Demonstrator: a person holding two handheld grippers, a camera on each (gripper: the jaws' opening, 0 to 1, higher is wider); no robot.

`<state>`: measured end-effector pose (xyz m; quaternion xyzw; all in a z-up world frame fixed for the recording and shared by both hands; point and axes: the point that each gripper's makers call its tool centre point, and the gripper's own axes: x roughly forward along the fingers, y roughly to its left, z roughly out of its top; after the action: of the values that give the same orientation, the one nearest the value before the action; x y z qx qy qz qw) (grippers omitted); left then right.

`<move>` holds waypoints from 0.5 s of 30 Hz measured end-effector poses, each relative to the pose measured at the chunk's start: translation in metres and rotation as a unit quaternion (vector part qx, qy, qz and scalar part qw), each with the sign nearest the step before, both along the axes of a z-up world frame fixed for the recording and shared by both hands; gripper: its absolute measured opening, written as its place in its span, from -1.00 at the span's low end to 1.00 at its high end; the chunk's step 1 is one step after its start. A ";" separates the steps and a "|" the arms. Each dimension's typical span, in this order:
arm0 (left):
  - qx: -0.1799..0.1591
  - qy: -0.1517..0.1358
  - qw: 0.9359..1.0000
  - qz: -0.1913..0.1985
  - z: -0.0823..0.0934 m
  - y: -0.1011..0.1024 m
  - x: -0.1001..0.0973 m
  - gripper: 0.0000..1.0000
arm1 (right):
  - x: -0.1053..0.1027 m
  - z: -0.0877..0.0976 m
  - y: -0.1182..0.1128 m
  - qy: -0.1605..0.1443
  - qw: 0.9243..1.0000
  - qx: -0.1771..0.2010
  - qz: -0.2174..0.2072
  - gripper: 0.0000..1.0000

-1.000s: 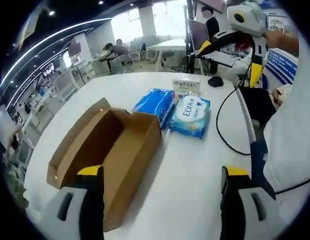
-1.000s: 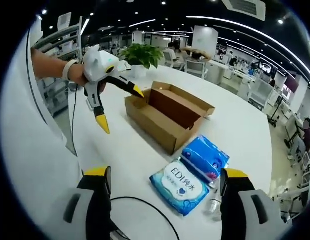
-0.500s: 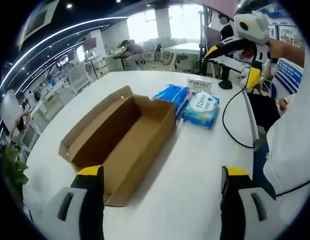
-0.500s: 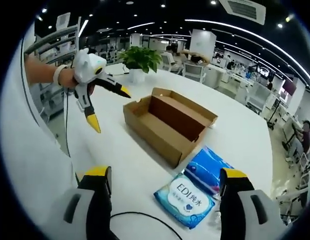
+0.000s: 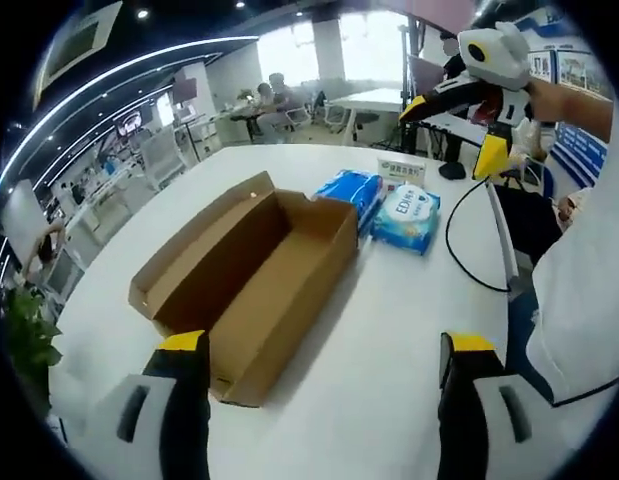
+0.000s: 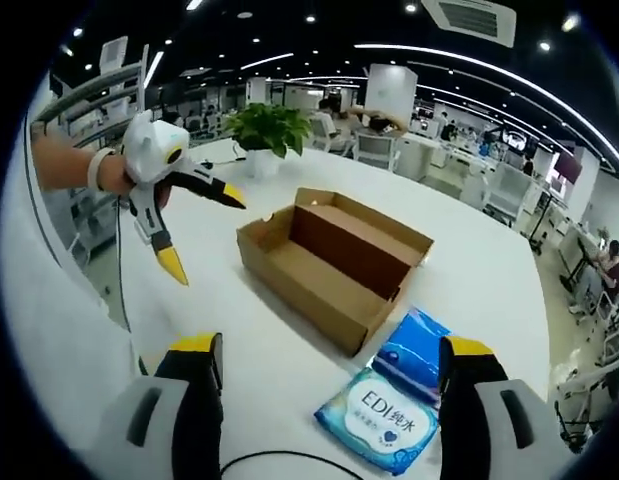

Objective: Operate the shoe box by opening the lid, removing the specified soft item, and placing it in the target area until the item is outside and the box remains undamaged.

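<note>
Evidently the shoe box point(image 5: 247, 280) is already open and looks empty, with two soft packs, a blue pack point(image 6: 417, 349) and a white wipes pack point(image 6: 381, 421), laid on the white surface point(image 5: 409, 340) just beside its end. Both the left tool point(image 6: 184, 225) and right tool point(image 5: 459, 125) are held aloft, spread and empty. Placement is judged done; only withdrawal is called for, with ample bare room near the surface's edge.

The left gripper view looks from above one end of the open brown cardboard shoe box point(image 5: 249, 275), along its length across the white table point(image 5: 389, 340). The right gripper view faces the box point(image 6: 329, 260) from the opposite side, slightly farther off. Both share the box, the table and the blue wipe packs point(image 5: 404, 218) point(image 6: 384, 428).
</note>
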<state>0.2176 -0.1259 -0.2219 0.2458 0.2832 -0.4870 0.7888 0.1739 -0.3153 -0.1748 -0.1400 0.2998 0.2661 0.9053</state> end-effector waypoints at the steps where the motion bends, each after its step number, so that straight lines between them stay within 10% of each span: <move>1: -0.009 -0.003 1.000 0.004 0.003 0.000 0.003 0.92 | 0.001 0.000 0.003 0.005 1.000 0.002 0.000 0.81; 15: 0.007 -0.023 0.999 -0.037 -0.001 0.031 0.016 0.93 | 0.011 0.002 0.040 0.002 1.000 -0.007 -0.027 0.80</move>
<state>0.2331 -0.0944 -0.2228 0.2730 0.2593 -0.5079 0.7748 0.1849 -0.2755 -0.1728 -0.1379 0.3071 0.2397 0.9106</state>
